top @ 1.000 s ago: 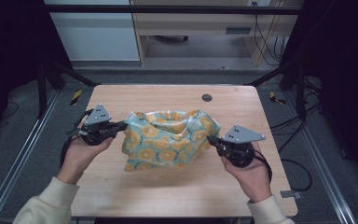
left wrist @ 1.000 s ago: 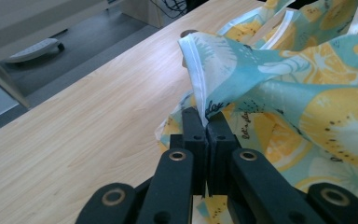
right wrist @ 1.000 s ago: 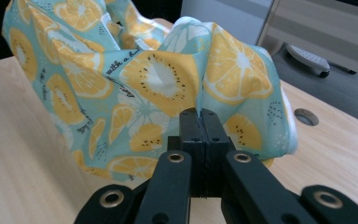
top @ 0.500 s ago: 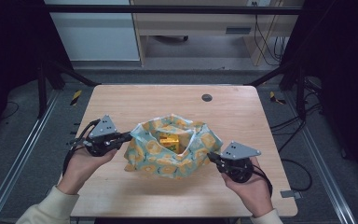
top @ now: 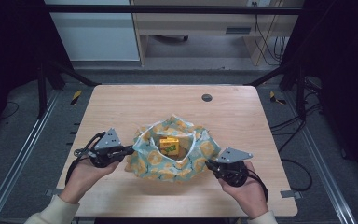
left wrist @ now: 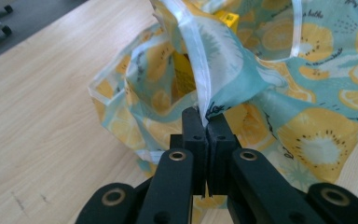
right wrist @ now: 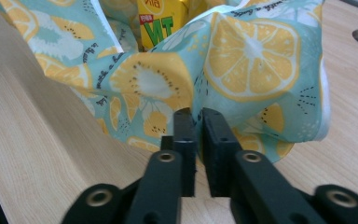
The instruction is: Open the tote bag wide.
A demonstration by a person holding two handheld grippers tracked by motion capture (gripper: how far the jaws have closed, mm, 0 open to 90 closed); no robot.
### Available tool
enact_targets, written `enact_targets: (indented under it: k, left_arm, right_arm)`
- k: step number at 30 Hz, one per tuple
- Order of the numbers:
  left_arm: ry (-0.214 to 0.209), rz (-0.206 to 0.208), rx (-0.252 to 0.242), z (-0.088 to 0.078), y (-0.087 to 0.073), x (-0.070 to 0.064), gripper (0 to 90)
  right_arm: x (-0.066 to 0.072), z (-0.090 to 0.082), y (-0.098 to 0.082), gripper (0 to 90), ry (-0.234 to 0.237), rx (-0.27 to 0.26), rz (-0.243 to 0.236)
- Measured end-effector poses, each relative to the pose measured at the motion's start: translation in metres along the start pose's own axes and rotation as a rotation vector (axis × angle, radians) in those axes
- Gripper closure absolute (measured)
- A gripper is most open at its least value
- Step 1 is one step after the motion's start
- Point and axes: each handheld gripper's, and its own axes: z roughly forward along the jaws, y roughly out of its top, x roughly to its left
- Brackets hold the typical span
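Light wooden table (top: 121,112) bears a teal fabric bag printed with lemon slices (top: 186,161), lying near-centre, mouth open. Left gripper (top: 127,150) is clenched on the bag's left edge; right gripper (top: 209,164) is clenched on its right edge. A yellow drink carton (top: 169,145) stands inside.

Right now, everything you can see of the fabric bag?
The fabric bag is thin teal cloth printed with lemon and kiwi slices, white-taped at the rim. It sits slumped near the front of the wooden table, mouth open upward, a yellow drink carton standing inside. The left gripper pinches its left edge, the right gripper its right edge.
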Motion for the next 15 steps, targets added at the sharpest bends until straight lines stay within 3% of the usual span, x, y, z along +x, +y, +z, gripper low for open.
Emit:
enact_targets:
  k: [8, 15]
  left_arm:
    - [-0.012, -0.009, 0.041, 0.011, -0.012, -0.001, 88.9]
    - [-0.020, -0.012, 0.061, 0.019, -0.018, -0.001, 88.9]
  right_arm:
    - [-0.004, -0.006, 0.006, 54.4, -0.028, -0.004, 0.030]
    - [-0.014, -0.012, 0.018, 49.3, -0.045, -0.007, 0.045]
